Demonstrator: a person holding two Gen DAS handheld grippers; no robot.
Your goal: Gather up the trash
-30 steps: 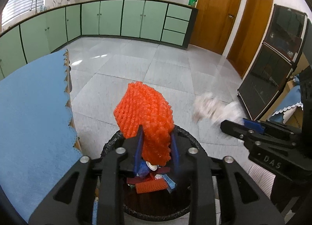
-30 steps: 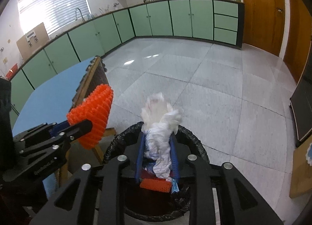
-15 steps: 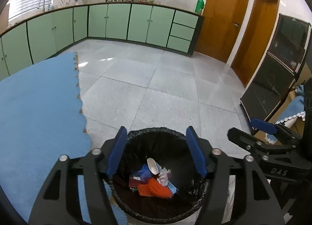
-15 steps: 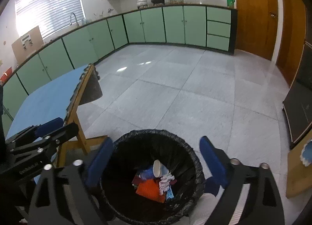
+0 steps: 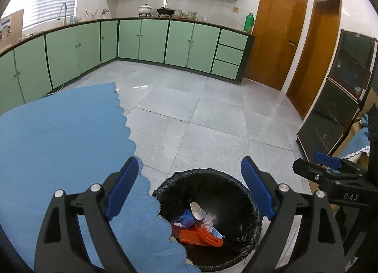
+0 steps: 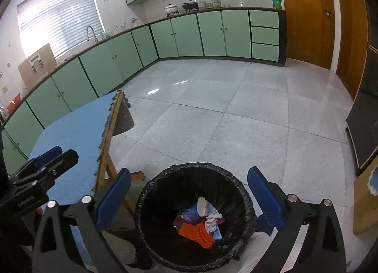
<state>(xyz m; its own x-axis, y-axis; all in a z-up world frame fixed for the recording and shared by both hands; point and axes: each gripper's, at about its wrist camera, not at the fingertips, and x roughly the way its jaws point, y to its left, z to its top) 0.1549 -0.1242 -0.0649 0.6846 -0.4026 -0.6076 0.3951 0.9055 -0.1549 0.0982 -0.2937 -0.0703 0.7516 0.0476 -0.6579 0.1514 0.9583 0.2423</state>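
Above the round bin lined with a black plastic bag [image 5: 208,223], both grippers empty; left gripper [image 5: 189,188] with blue-padded fingers [image 5: 122,185] opening, nothing between them; right gripper [image 6: 189,192] spread wide, likewise bare. Trash lying on the bin floor: orange ribbed foam netting [image 6: 196,234], crumpled white tissue [image 6: 212,221], a white spoon [image 5: 197,209] toward twelve o'clock of the heap. Blue-clothed desk [image 5: 59,143] at nine o'clock of the bin, no trash visible on it. Best done by lifting straight clear of the rim, avoiding the bag's edge; then scanning desk and floor for leftover scraps.
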